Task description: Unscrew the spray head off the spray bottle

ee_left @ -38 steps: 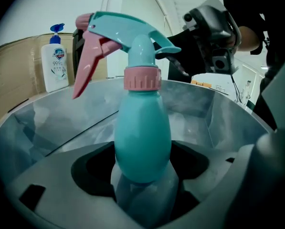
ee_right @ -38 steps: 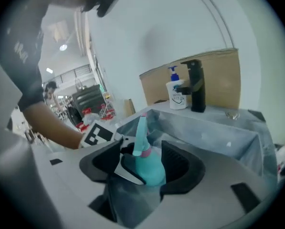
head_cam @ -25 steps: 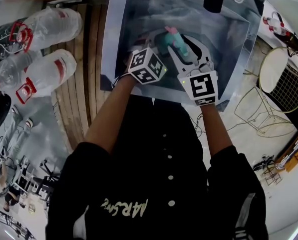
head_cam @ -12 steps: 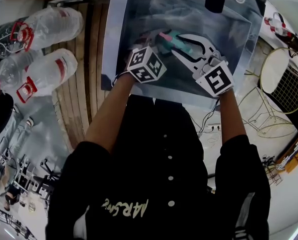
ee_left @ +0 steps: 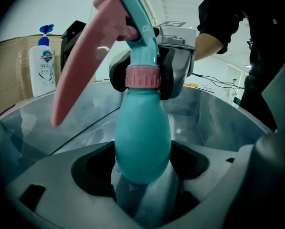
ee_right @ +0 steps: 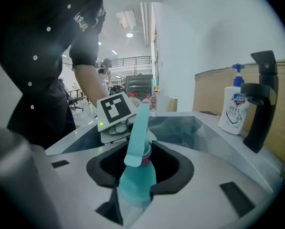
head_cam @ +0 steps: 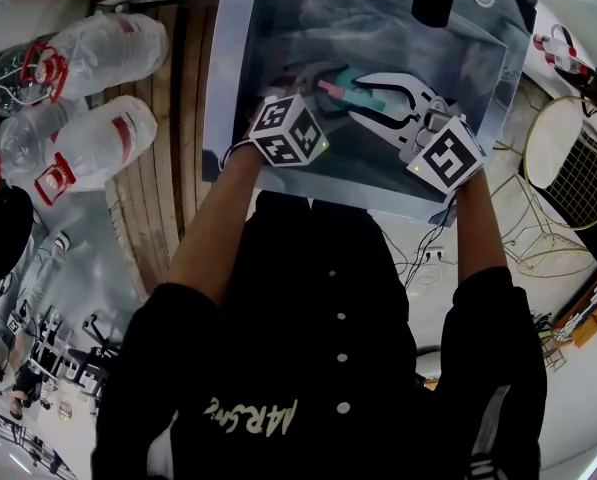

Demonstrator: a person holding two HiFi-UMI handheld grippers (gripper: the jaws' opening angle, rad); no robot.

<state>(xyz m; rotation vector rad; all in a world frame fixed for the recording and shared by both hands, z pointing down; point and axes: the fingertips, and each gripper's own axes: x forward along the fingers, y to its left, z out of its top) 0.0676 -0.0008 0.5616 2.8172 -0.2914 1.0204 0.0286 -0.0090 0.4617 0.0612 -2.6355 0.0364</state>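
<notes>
A teal spray bottle (ee_left: 142, 142) with a pink collar (ee_left: 142, 77) and pink trigger (ee_left: 80, 80) is held over a steel sink (head_cam: 478, 58). My left gripper (ee_left: 142, 175) is shut on the bottle's rounded body. My right gripper (ee_right: 141, 168) is shut around the neck, its dark pads pressing at the pink collar (ee_right: 146, 156), with the teal spray head (ee_right: 137, 128) rising beyond. In the head view the bottle (head_cam: 363, 80) lies between the left gripper's cube (head_cam: 288, 128) and the right gripper's cube (head_cam: 445, 158). The left jaws are hidden there.
A white pump soap bottle (ee_right: 233, 106) and a black faucet (ee_right: 259, 99) stand on the sink's far rim. Several large clear water bottles (head_cam: 98, 138) lie on wooden slats at left. A wire-frame stand (head_cam: 568, 158) is at right.
My right gripper has swung rightward and rotated, closing on the neck, and the spray head has turned with it. The left gripper has stayed in place on the bottle.
</notes>
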